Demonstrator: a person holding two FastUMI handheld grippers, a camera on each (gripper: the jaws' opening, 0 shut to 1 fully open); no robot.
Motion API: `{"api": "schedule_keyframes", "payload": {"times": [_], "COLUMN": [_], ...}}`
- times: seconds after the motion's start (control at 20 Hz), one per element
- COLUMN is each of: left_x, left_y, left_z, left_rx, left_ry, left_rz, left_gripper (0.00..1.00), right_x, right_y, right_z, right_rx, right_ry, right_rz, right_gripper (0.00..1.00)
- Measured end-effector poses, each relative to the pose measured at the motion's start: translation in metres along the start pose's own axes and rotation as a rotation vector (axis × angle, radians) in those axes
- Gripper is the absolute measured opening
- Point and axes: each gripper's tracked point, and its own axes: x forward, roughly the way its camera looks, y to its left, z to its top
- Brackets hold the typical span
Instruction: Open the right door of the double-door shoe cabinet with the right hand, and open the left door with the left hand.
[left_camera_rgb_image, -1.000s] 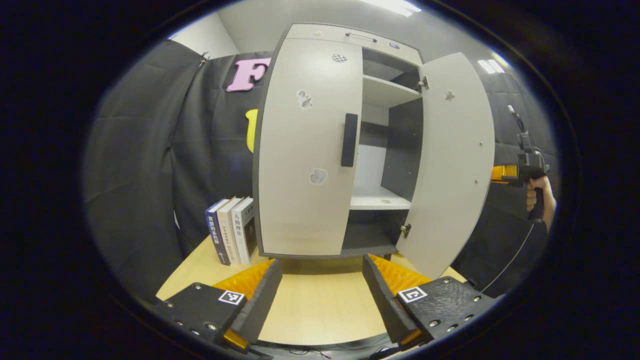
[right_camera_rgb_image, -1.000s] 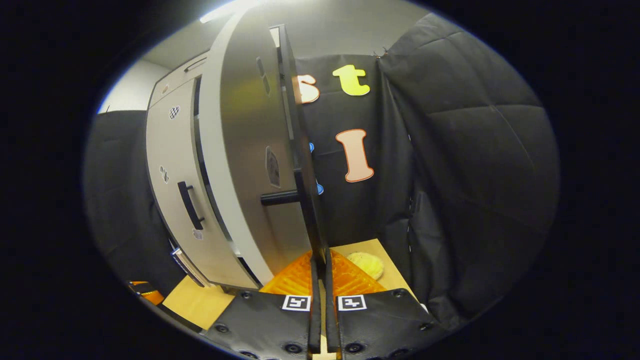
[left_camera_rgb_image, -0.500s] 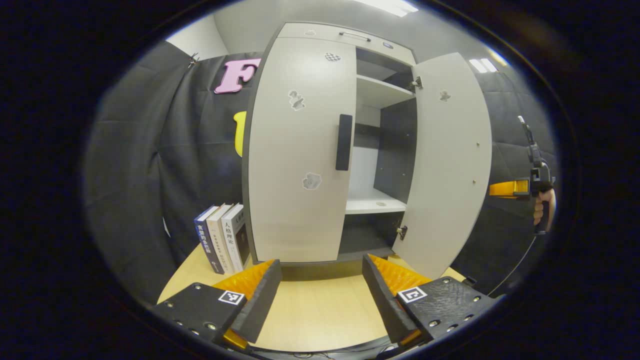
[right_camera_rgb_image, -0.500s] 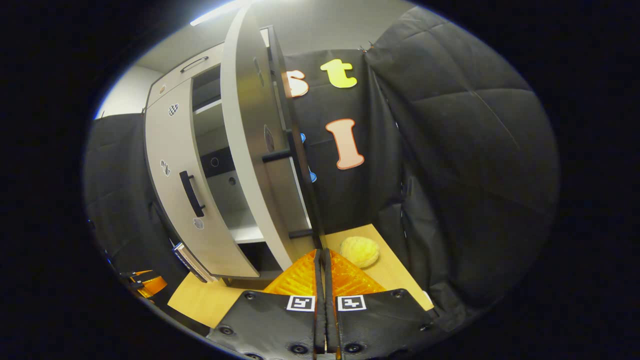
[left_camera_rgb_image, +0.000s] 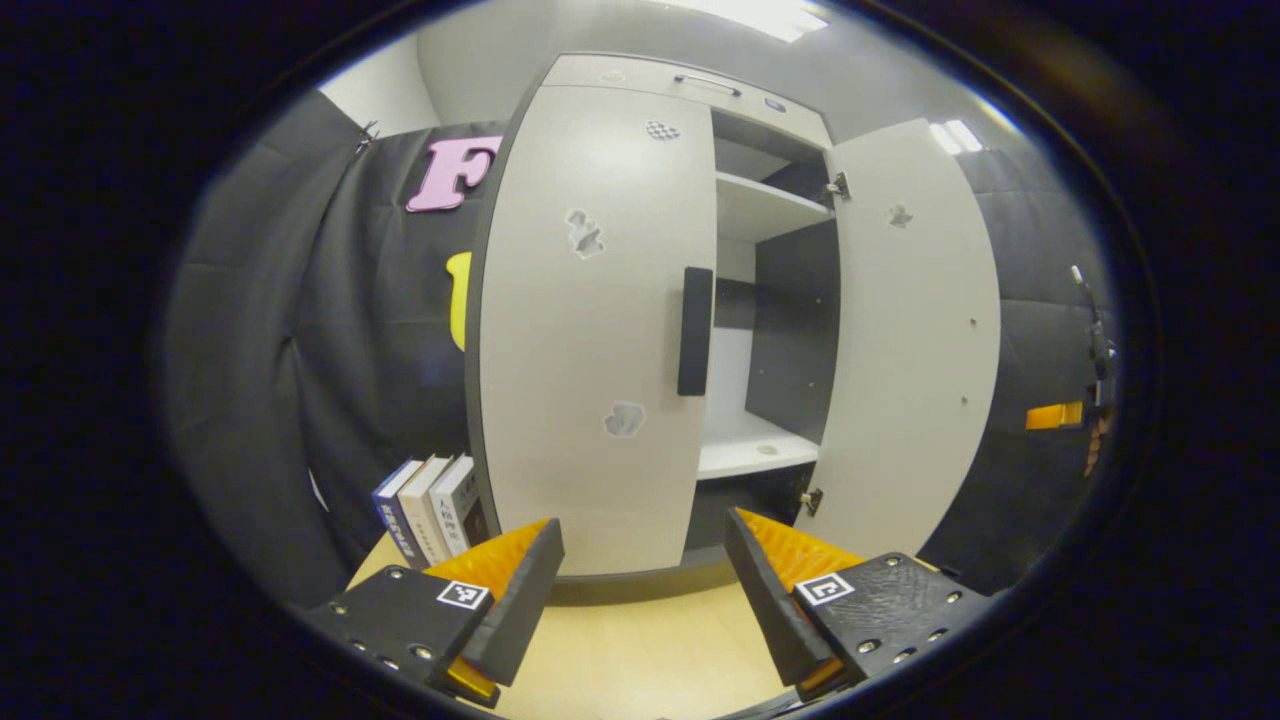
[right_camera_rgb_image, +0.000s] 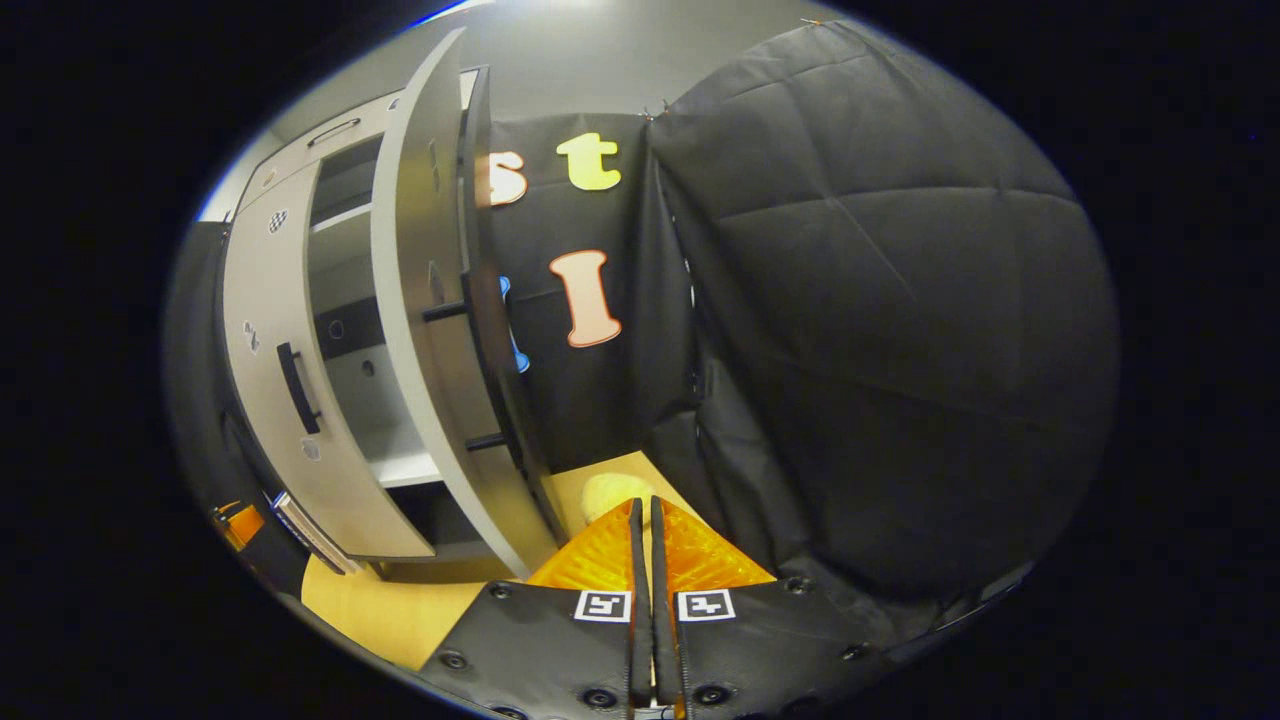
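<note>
1. Shoe cabinet (left_camera_rgb_image: 640, 90) stands on the wooden desk (left_camera_rgb_image: 640, 660). Right door (left_camera_rgb_image: 915, 340) is swung wide, baring the shelves (left_camera_rgb_image: 755, 455) inside. Left door (left_camera_rgb_image: 590, 330) is shut flush. Judgement: first half of task done, second half not yet begun.

2. Left claw (left_camera_rgb_image: 640, 590): jaws spread wide, nothing between them, over the desk just in front of the cabinet's base.

3. Right claw (right_camera_rgb_image: 645, 590): fingers pressed together, nothing gripped. It sits off the open door's free edge and clear of it, pointing at the booth's black cloth. A yellow round object (right_camera_rgb_image: 610, 492) lies on the desk just beyond its tips.

4. Key relation: the left door's dark handle (left_camera_rgb_image: 696, 330) is a bar with its long axis vertical, mounted at the door's inner edge beside the open compartment. From the left claw it lies above, ahead and slightly right of centre line. The left claw is plainly the nearer one; the right claw shows far off at the right edge of the left gripper view.

5. Judgement: next move needs the left claw raised and advanced so the spread jaws straddle the bar from either side, then closed, then pulled in an arc leftward about the hinge side.

6. Risk: books (left_camera_rgb_image: 430, 505) stand near the cabinet's left side, where the swinging door may end up.
</note>
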Motion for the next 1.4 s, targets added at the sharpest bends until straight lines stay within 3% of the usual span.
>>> {"api": "schedule_keyframes", "payload": {"times": [0.05,0.15,0.25,0.3,0.4,0.55,0.6,0.75,0.9,1.05,1.1,1.3,1.35,1.4], "left_x": [0.008,0.025,0.042,0.050,0.066,0.090,0.097,0.119,0.137,0.156,0.162,0.181,0.185,0.189], "left_y": [-0.002,-0.005,-0.004,-0.004,-0.005,-0.011,-0.014,-0.017,-0.023,-0.031,-0.033,-0.041,-0.041,-0.042], "left_z": [0.010,0.027,0.040,0.046,0.056,0.068,0.071,0.084,0.097,0.101,0.101,0.103,0.103,0.102], "left_rx": [-0.008,-0.015,-0.011,-0.009,-0.003,0.005,0.005,0.008,0.013,0.027,0.039,0.086,0.102,0.119], "left_ry": [-0.021,-0.048,-0.065,-0.072,-0.083,-0.091,-0.093,-0.111,-0.135,-0.127,-0.127,-0.116,-0.112,-0.107], "left_rz": [-0.008,-0.016,-0.009,-0.003,0.014,0.037,0.045,0.089,0.123,0.139,0.151,0.192,0.210,0.221], "left_gripper": [0.95,0.96,0.95,0.96,0.96,0.95,0.96,0.95,0.96,0.96,0.96,0.94,0.83,0.80], "right_x": [-0.001,0.004,0.012,0.019,0.036,0.068,0.077,0.105,0.130,0.154,0.163,0.193,0.201,0.209], "right_y": [-0.004,-0.022,-0.032,-0.033,-0.026,-0.032,-0.034,-0.044,-0.057,-0.059,-0.062,-0.070,-0.070,-0.069], "right_z": [0.007,0.021,0.038,0.046,0.062,0.076,0.078,0.083,0.091,0.087,0.084,0.079,0.081,0.084], "right_rx": [-0.007,-0.040,-0.065,-0.066,-0.055,-0.096,-0.098,-0.082,-0.101,-0.102,-0.105,-0.121,-0.127,-0.130], "right_ry": [-0.016,-0.053,-0.098,-0.125,-0.153,-0.175,-0.176,-0.168,-0.194,-0.176,-0.168,-0.137,-0.133,-0.135], "right_rz": [-0.013,-0.070,-0.112,-0.115,-0.080,-0.073,-0.071,-0.063,-0.079,-0.052,-0.046,-0.020,-0.010,0.002], "right_gripper": [0.15,0.12,0.25,0.24,0.43,0.80,0.77,0.95,0.98,0.94,0.98,0.98,0.98,0.98]}}
